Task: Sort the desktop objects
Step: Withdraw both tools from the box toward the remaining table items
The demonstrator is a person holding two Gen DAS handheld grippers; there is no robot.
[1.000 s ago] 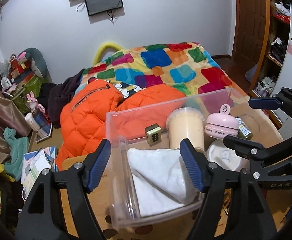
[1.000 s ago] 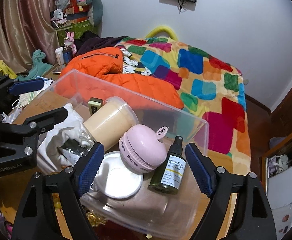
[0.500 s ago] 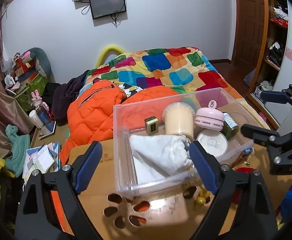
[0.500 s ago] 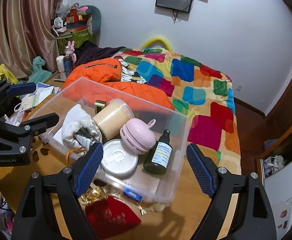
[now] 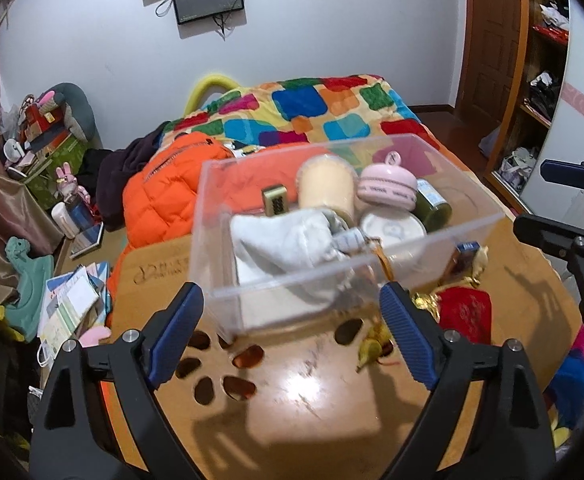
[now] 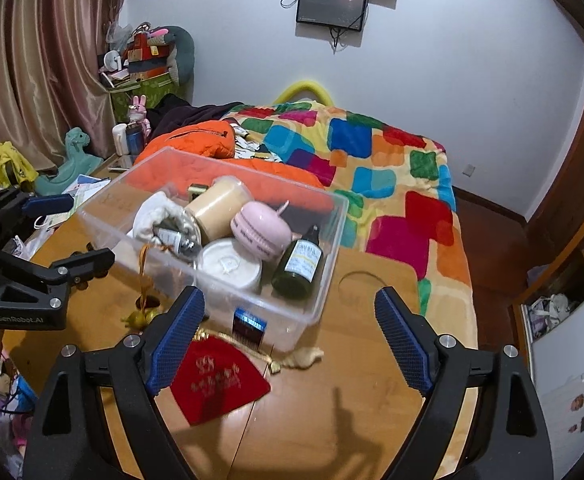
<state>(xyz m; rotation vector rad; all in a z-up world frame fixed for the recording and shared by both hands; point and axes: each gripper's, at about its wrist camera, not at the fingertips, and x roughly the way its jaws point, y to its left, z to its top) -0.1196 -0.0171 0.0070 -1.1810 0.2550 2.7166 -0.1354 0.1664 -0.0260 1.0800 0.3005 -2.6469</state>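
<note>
A glossy wooden table (image 6: 364, 408) fills the foreground, light glaring off its varnish, dark oval cut-outs (image 5: 220, 376) punched through near the left gripper. Behind it a bed under a patchwork quilt (image 6: 376, 160) of bright squares, a puffy orange jacket (image 5: 164, 192) heaped at its edge, and a dark screen (image 6: 330, 4) on the pale wall. Satin curtain (image 6: 32, 60) hangs in folds on the left side of the room.

On the table sits the clear plastic box (image 6: 320, 280), hard-walled and rectangular, packed: a cream cylinder jar (image 6: 218, 206), a pink macaron-shaped case (image 6: 260, 226), a dark green glass bottle (image 6: 300, 268) lying tilted, a flat white round tin (image 6: 230, 268), a crumpled white cloth (image 5: 284, 240). Just outside the box, a red velvety pouch (image 6: 216, 384) with gold lettering lies flat, gold cord beside it.

Left gripper (image 5: 290, 338) hangs before the box's near wall, blue ribbed pads wide apart, nothing between them. Right gripper (image 6: 290, 338) likewise spread and empty, hovering above the pouch.
</note>
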